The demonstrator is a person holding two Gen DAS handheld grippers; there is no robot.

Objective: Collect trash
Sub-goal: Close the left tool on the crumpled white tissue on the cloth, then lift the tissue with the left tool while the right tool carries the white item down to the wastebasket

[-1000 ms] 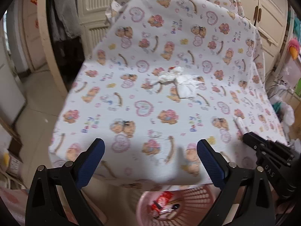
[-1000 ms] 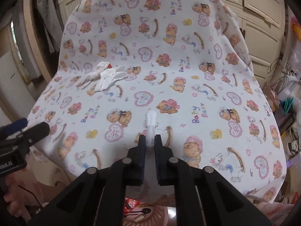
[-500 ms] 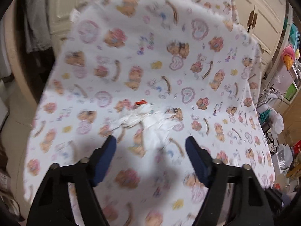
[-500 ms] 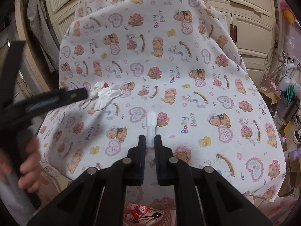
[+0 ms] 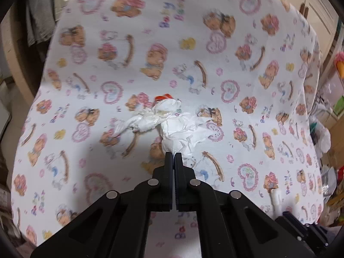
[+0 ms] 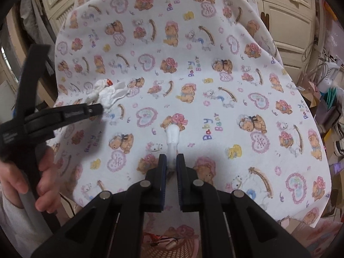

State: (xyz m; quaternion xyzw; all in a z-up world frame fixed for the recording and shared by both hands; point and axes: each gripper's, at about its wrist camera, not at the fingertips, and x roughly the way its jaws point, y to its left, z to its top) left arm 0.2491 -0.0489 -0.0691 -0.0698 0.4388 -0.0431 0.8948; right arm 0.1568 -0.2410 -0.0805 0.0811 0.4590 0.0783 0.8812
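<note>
hidden: pink plastic basket mostly behind your fingers, contents unclear | left hand-held gripper: jaws just closed, clamped on crumpled white tissue wad on bear-print cloth desk | right hand-held gripper: clamped on small white plastic tube

A crumpled white tissue wad with a red scrap at its far edge is lying on my worktop; a small white tube is sitting upright between my right fingers.
</note>
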